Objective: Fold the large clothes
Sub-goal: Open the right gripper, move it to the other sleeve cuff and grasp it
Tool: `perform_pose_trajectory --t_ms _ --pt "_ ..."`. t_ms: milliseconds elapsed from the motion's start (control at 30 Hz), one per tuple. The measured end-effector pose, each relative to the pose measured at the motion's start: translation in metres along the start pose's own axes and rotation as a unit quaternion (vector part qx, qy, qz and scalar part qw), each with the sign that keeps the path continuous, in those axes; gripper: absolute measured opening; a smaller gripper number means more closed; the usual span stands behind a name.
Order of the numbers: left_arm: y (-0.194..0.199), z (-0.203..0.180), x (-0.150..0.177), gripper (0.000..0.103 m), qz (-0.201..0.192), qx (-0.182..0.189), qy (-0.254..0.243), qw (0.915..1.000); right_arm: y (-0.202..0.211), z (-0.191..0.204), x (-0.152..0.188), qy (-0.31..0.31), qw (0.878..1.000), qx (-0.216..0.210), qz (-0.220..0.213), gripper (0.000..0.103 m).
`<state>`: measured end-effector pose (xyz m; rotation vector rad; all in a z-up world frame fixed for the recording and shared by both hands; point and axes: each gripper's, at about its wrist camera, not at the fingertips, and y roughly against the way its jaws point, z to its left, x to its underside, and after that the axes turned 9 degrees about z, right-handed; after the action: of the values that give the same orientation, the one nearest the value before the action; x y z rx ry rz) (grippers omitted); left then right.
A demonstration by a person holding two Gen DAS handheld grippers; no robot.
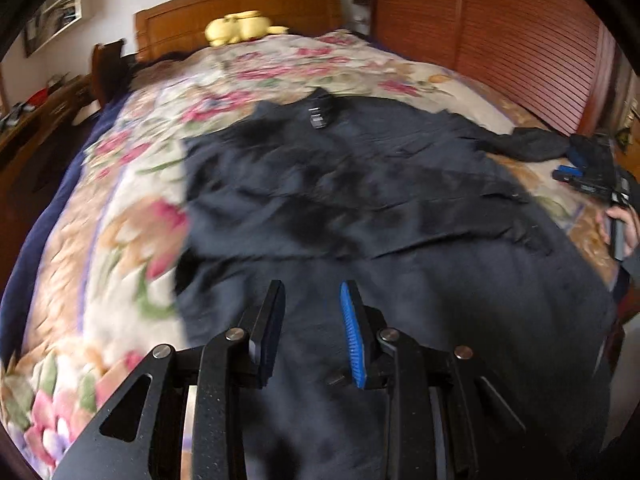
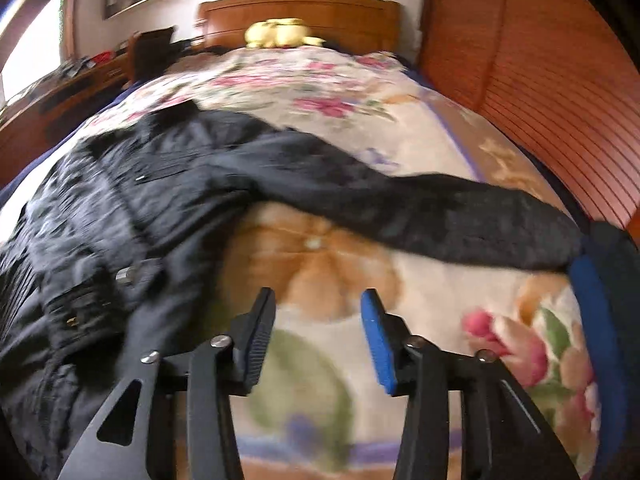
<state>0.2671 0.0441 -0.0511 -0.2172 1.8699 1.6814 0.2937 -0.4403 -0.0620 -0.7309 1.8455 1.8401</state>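
A large dark navy jacket (image 1: 360,184) lies spread on the floral bedspread (image 1: 132,216), collar and label toward the headboard. My left gripper (image 1: 312,292) is open and empty, just above the jacket's lower part. The right gripper shows at the far right of the left wrist view (image 1: 592,176), beside the sleeve end (image 1: 536,144). In the right wrist view the jacket (image 2: 132,208) lies to the left with one sleeve (image 2: 460,216) stretched out to the right. My right gripper (image 2: 318,300) is open and empty above bare bedspread (image 2: 320,248), below the sleeve.
A wooden headboard (image 1: 240,12) with a yellow plush toy (image 1: 236,28) stands at the far end. Slatted wooden wardrobe doors (image 1: 500,40) run along the right. A wooden dresser (image 1: 36,120) with clutter stands at the left. A blue-edged dark object (image 2: 600,320) is at the right edge.
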Motion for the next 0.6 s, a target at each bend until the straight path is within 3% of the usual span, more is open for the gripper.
perform_pose_trajectory --t_ms 233,467,600 --pt "-0.027 -0.073 -0.028 0.029 0.018 0.026 -0.059 0.9977 -0.023 -0.066 -0.016 -0.06 0.997 0.054 0.016 0.056" --pt "-0.049 -0.128 -0.032 0.029 0.023 0.066 -0.091 0.9933 -0.051 -0.114 -0.037 -0.129 0.989 0.059 0.038 0.056" --pt "-0.052 -0.148 -0.033 0.029 0.017 0.063 -0.096 0.9933 -0.066 -0.125 -0.046 -0.161 0.984 0.056 0.049 0.056"
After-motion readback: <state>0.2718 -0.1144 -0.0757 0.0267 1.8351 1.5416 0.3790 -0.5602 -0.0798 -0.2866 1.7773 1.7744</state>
